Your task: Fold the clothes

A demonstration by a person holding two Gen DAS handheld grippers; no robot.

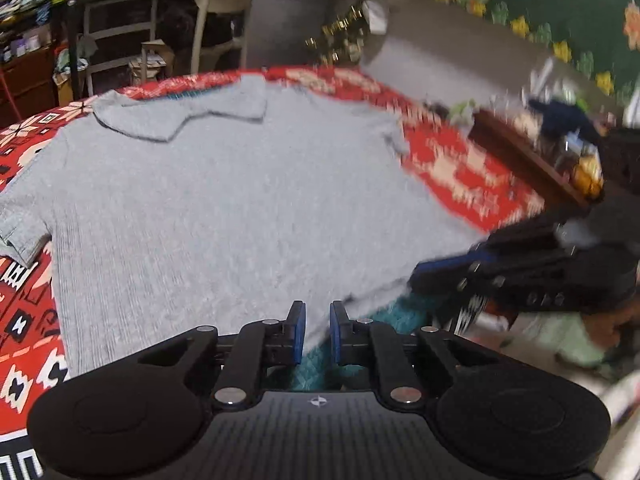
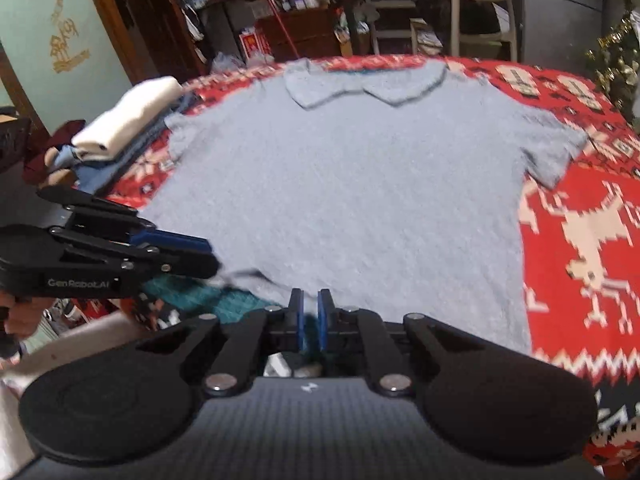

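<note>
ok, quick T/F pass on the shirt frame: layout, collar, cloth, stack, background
1. The grey polo shirt lies spread flat on the red patterned cloth. True.
2. The shirt's collar is at the near edge, next to the grippers. False: the collar is at the far edge; the hem is nearest the grippers.
3. A stack of folded clothes sits beside the shirt in the right wrist view. True.
4. The shirt is already folded in half. False: it is still laid out full, both short sleeves showing.
5. A pale chair stands beyond the table. True.
</note>
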